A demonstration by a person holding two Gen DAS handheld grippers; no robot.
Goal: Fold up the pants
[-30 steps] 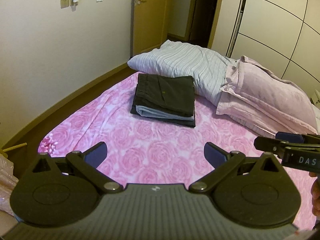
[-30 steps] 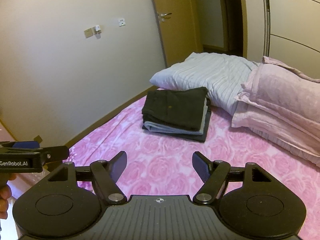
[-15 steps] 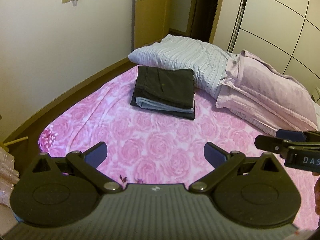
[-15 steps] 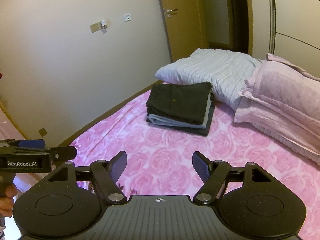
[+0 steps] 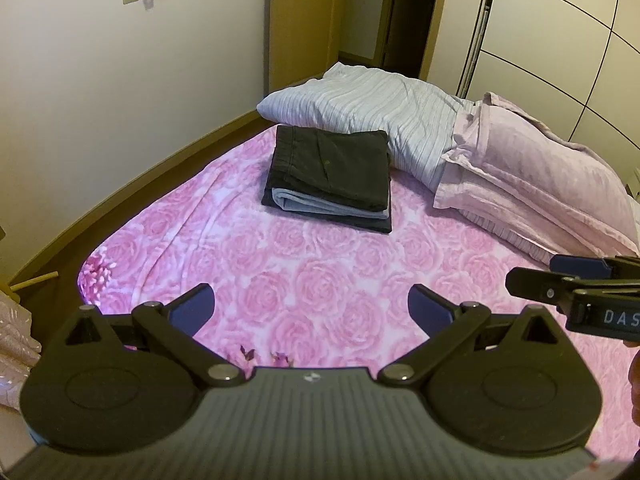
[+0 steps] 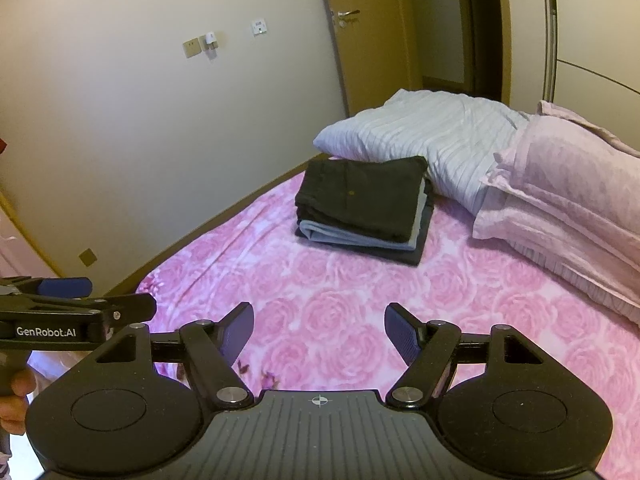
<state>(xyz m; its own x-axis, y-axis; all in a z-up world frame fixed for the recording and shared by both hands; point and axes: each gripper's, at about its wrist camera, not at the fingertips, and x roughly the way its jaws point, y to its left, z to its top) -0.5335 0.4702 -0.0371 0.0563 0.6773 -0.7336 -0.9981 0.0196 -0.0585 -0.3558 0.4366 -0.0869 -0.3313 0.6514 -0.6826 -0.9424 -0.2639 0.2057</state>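
Observation:
A stack of folded pants (image 5: 332,178) (image 6: 366,204) lies on the pink rose-print bed (image 5: 320,280) (image 6: 340,300), far side, against the striped pillow. The top pair is dark, a light grey pair sits under it, and a dark one is at the bottom. My left gripper (image 5: 311,307) hovers open over the near part of the bed, well short of the stack, with nothing between its fingers. My right gripper (image 6: 319,330) is also open and empty, at about the same distance. Each gripper shows at the edge of the other's view, the right gripper (image 5: 576,292) and the left gripper (image 6: 76,308).
A striped grey-blue pillow (image 5: 384,120) and a pale pink pillow (image 5: 540,184) lie at the head of the bed. A beige wall (image 5: 120,100), a wooden door (image 5: 300,20) and wardrobe panels (image 5: 560,40) surround it. A hand (image 6: 16,396) holds the left gripper's handle.
Both grippers have drawn back and risen a little from the bed, so the stack looks farther off and the bed's near edge has come into view. Both stayed open.

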